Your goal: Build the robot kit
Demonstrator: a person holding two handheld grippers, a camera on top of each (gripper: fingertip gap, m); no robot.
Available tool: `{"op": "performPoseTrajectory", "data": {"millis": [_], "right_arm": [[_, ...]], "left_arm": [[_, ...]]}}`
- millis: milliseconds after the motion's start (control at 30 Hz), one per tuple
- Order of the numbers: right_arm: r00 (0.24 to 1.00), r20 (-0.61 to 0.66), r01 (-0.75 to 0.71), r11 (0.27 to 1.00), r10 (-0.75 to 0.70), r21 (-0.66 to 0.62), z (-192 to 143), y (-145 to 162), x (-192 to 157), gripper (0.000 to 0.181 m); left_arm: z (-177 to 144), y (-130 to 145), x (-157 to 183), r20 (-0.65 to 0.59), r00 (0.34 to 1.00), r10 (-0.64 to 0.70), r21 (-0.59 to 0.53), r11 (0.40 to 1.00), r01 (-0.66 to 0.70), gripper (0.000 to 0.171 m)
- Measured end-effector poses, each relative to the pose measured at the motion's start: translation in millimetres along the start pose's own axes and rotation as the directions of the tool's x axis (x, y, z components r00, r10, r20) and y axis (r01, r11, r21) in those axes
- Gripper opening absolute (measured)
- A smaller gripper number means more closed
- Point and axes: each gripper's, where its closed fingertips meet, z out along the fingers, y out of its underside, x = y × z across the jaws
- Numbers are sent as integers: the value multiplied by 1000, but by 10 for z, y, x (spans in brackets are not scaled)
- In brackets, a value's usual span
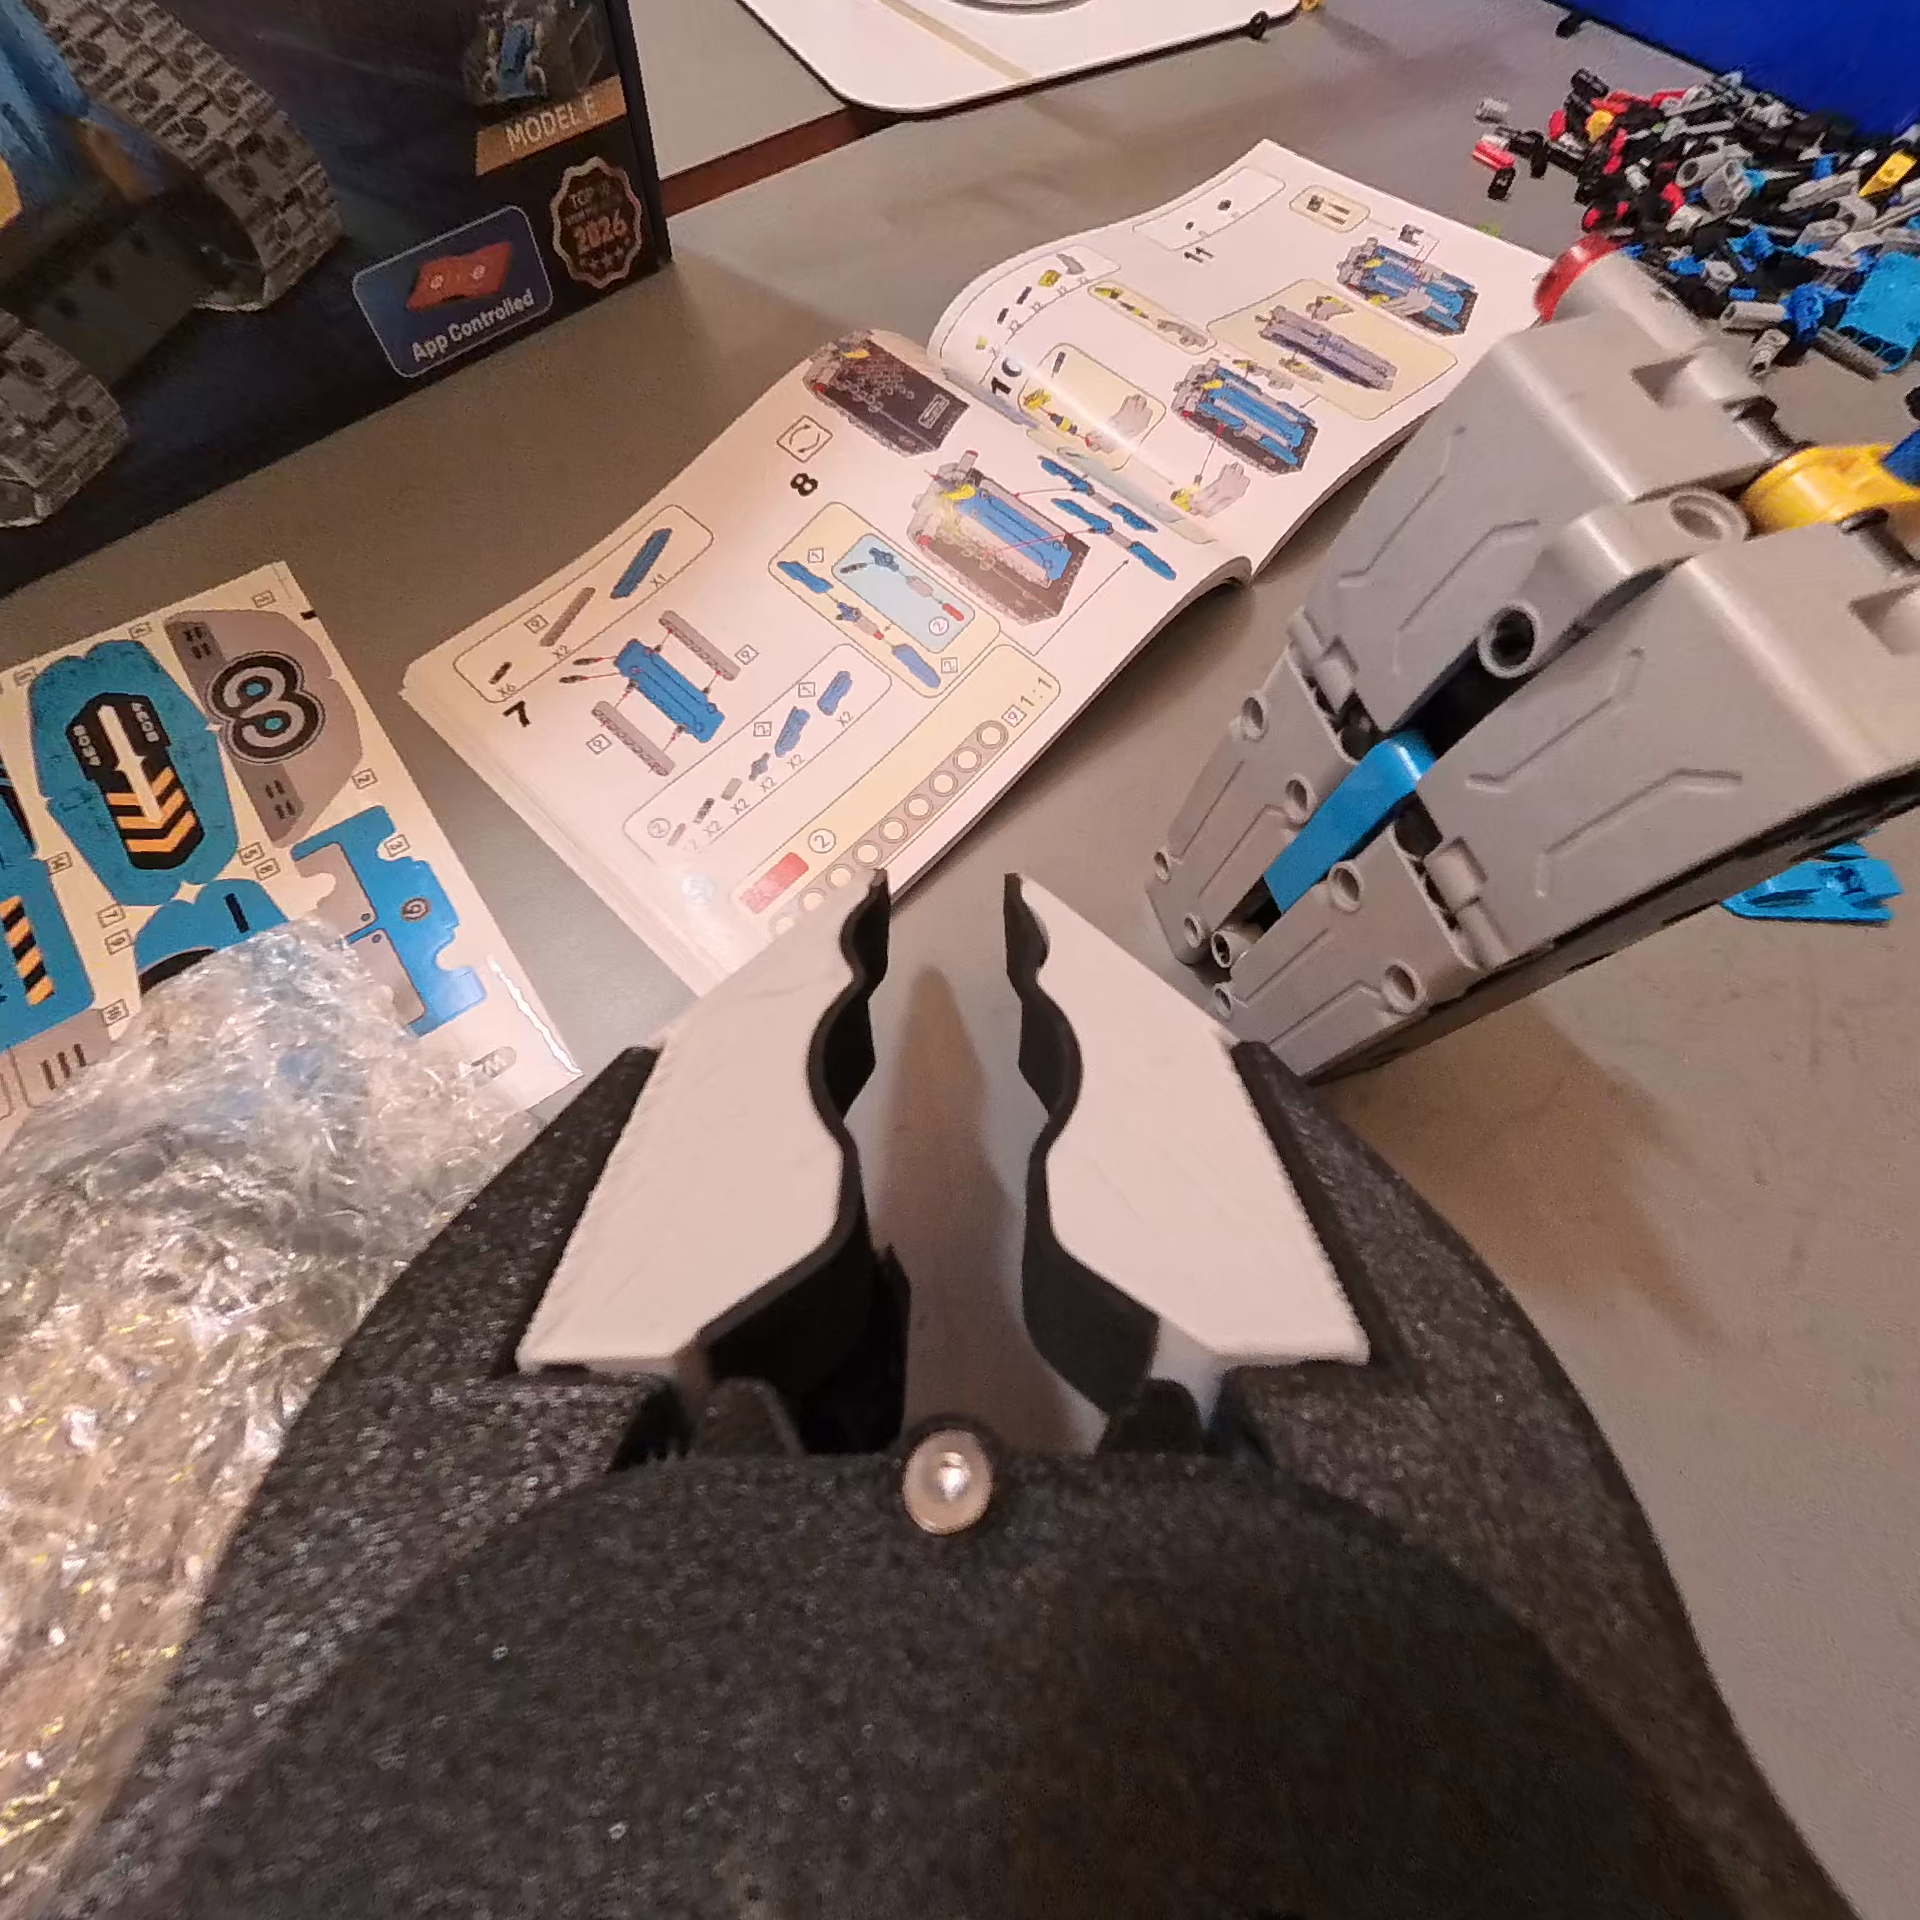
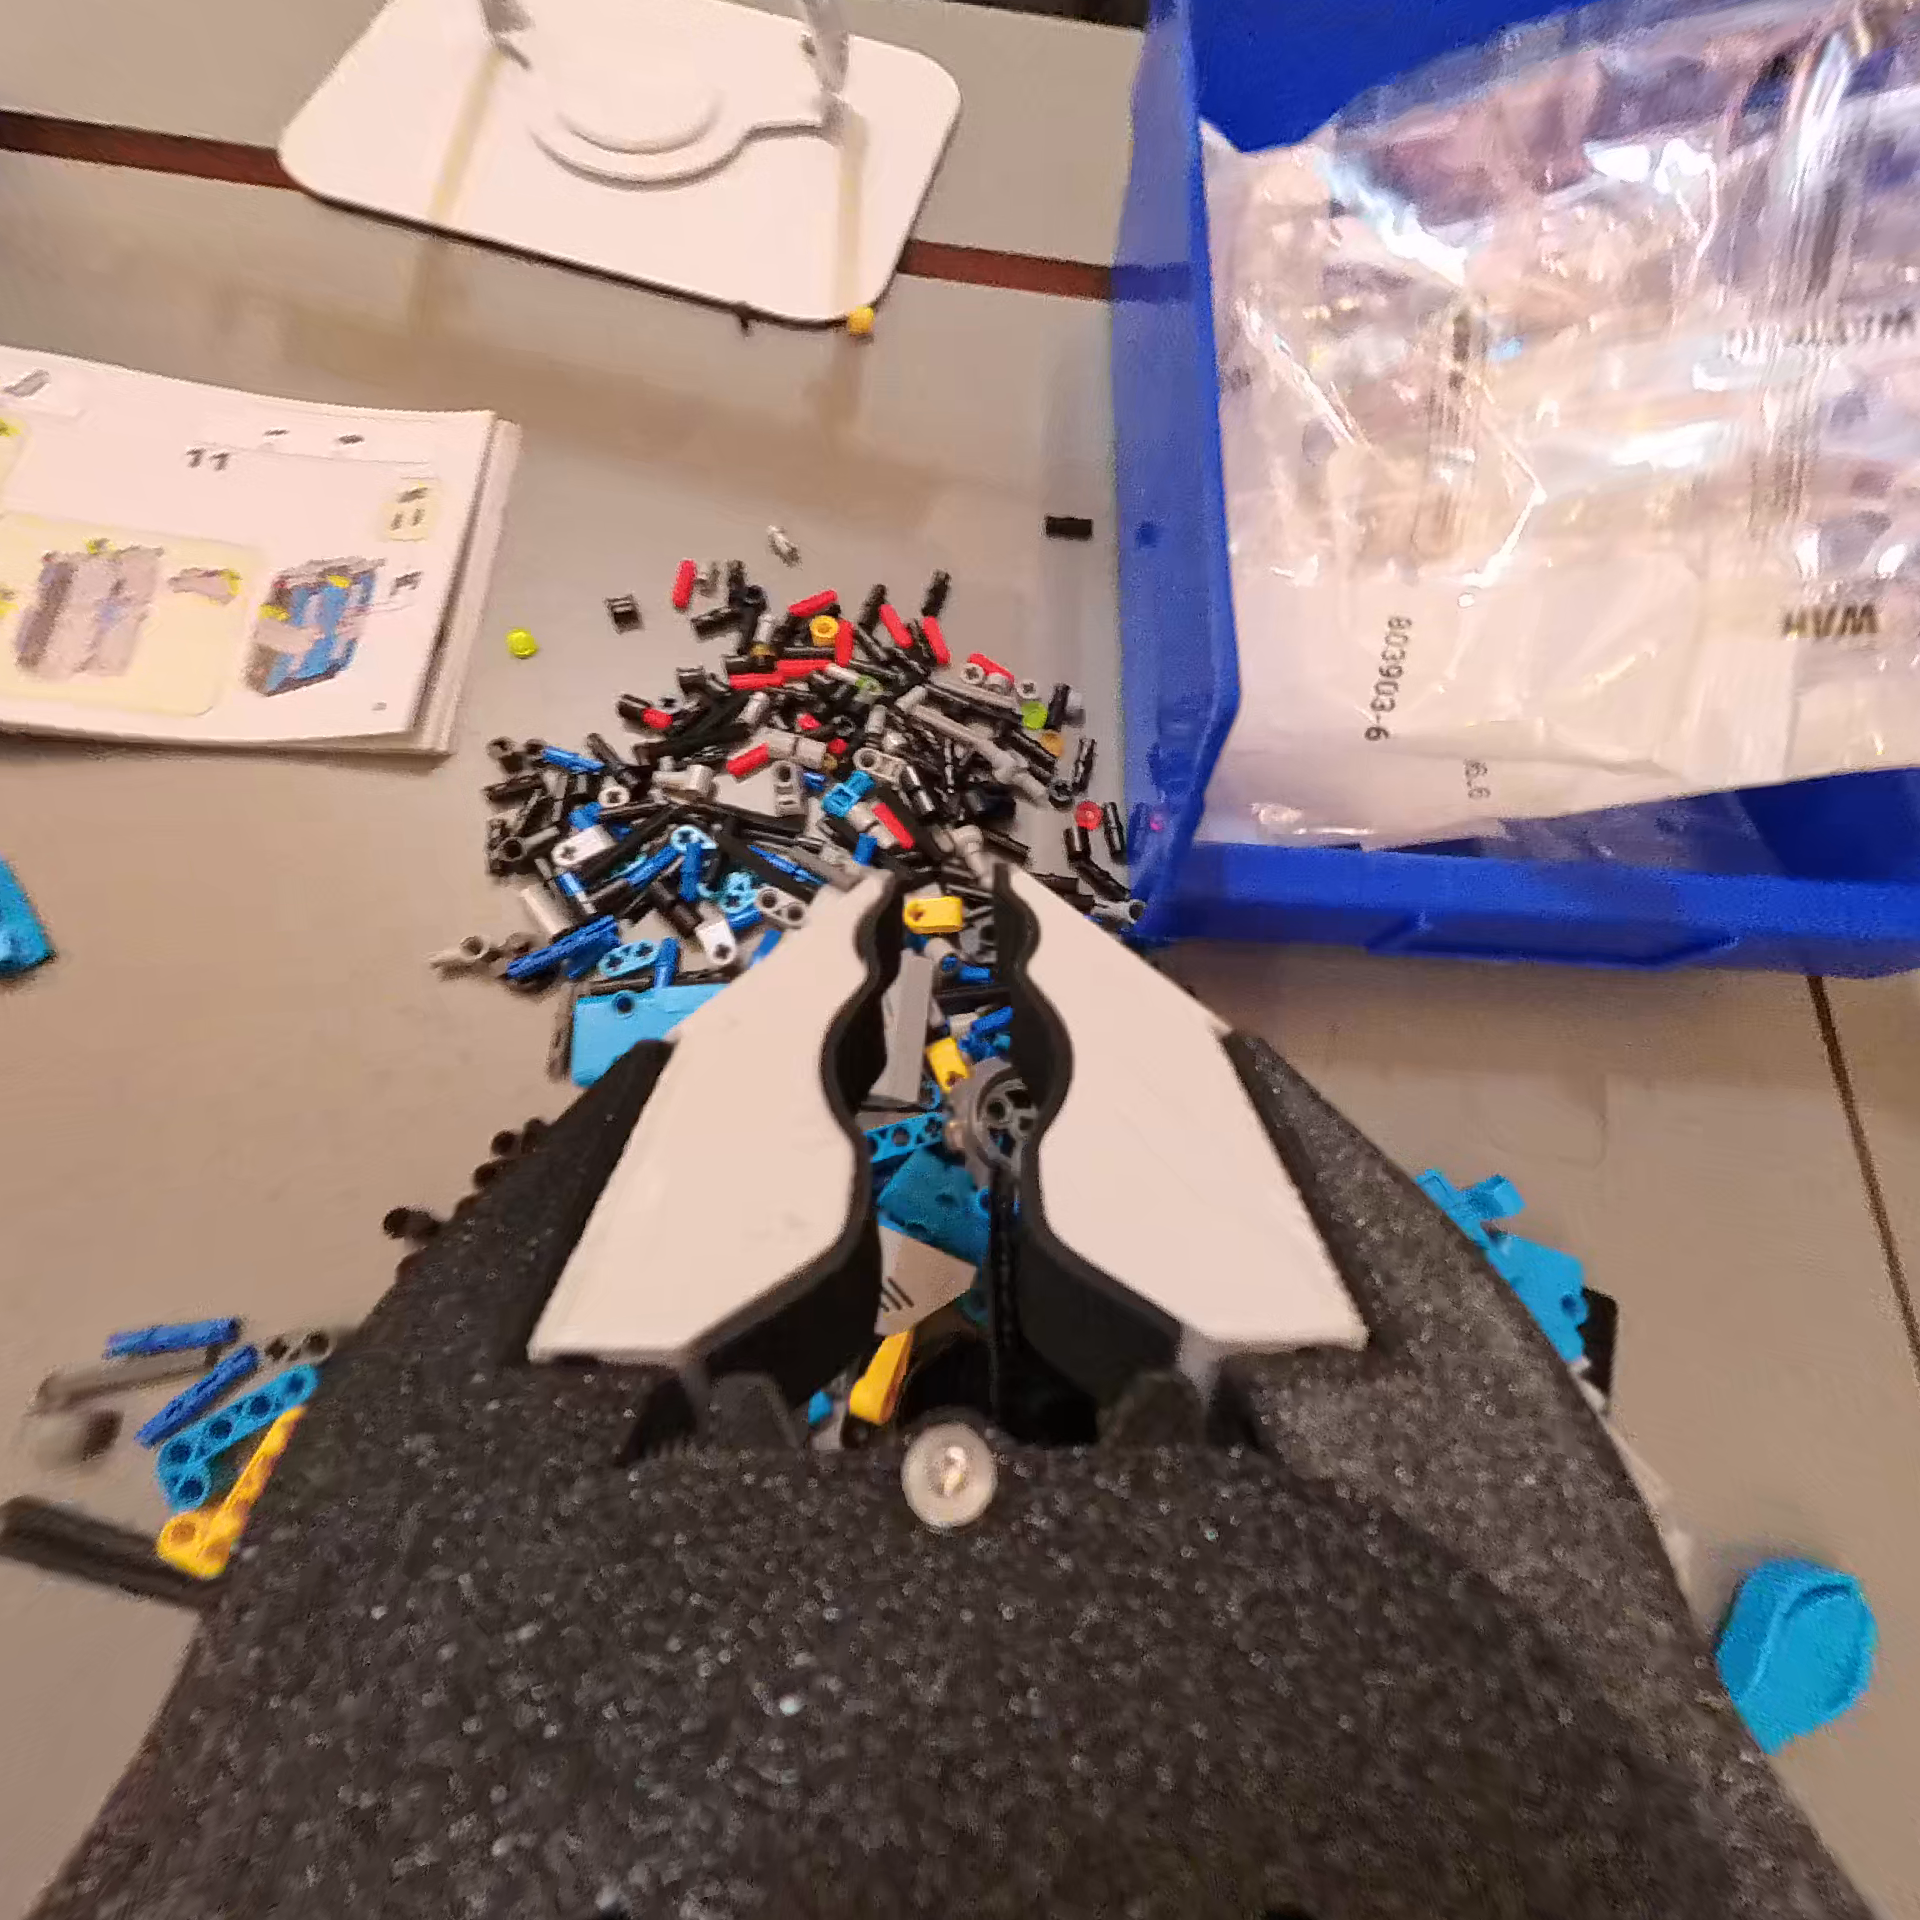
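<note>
L gripper (image 1: 945, 904) spread, empty, tips low by booklet (image 1: 935, 582) edge. R gripper (image 2: 940, 899) spread, tilted down over parts pile (image 2: 790, 748). Blue bin (image 2: 1174, 623) at pile's edge holds clear bags (image 2: 1558, 436).

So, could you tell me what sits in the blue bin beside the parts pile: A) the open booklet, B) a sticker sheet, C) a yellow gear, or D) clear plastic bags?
D: crinkled clear plastic bags fill the blue bin, right of the loose parts pile.
</note>
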Motion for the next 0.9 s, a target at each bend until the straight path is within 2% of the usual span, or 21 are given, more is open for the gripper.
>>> {"op": "performPoseTrajectory", "data": {"millis": [167,300,433,533,633,767,900], "right_arm": [[997,-46,-61,998,60,-20,185,106,150,17],[993,-52,-110,991,106,-83,245,156,173,15],[986,5,-160,970,164,-184,233,160,11,13],[951,139,-245,946,277,-211,222,126,-160,13],[910,165,-339,913,379,-228,251,139,-109,24],[934,107,-307,920,340,-243,342,214,-3,26],[989,-20,-147,962,146,-229,348,164,84,23]], "left_arm": [[11,23,10,-17,1000,-11,-15,1000,11,21],[24,38,19,-14,1000,1,-26,1000,-1,22],[38,54,24,-20,1000,-3,-39,999,3,22],[42,57,16,-31,999,-25,-42,999,24,22],[40,55,6,-37,998,-43,-40,998,41,21],[52,68,8,-41,998,-48,-51,998,46,22],[52,69,10,-49,997,-57,-52,997,55,22]]}}
